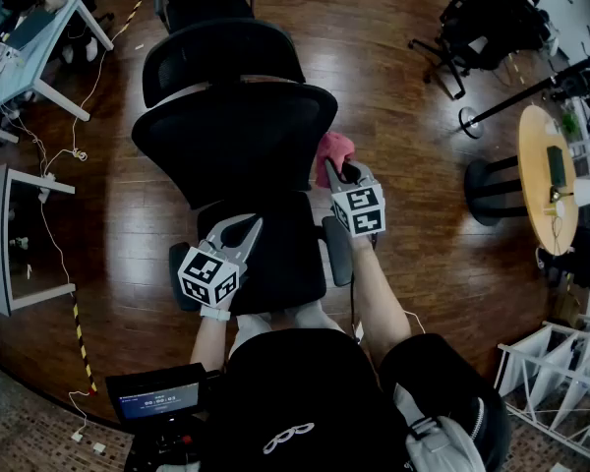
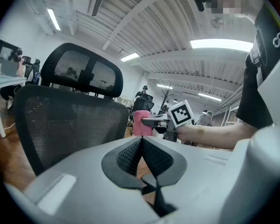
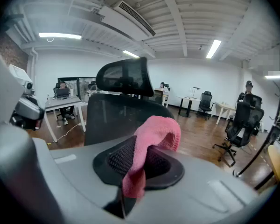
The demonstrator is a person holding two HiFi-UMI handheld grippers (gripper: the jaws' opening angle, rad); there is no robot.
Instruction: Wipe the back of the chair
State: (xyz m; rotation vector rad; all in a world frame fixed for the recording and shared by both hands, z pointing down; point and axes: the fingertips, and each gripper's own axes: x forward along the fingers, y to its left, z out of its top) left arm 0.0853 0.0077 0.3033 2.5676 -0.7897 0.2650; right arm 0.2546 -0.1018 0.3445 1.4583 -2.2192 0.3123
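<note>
Head view, chair: the black mesh chair back [image 1: 236, 136] rises just beyond the seat [image 1: 270, 254], with the person standing close at the seat's near edge, so both arms can reach it.
Head view, cloth: a pink cloth [image 1: 336, 149] sits at the back's right edge, carried by the right gripper [image 1: 332, 170]. I cannot tell whether it touches the frame or is only beside it.
Head view, spare hand: the left gripper [image 1: 238, 226] hangs low over the seat, apart from the back, likely kept out of the wiping path.
Left gripper view, jaws: clenched together with nothing between them. The back fills the left of this view, and the cloth shows past its edge.
Right gripper view, jaws: clamped on one end of the cloth. The free end folds up over the tips, forming a soft pad to press on the mesh.
Right gripper view, aim: the back and headrest [image 3: 123, 80] lie straight ahead, near, which suits starting a stroke.
</note>
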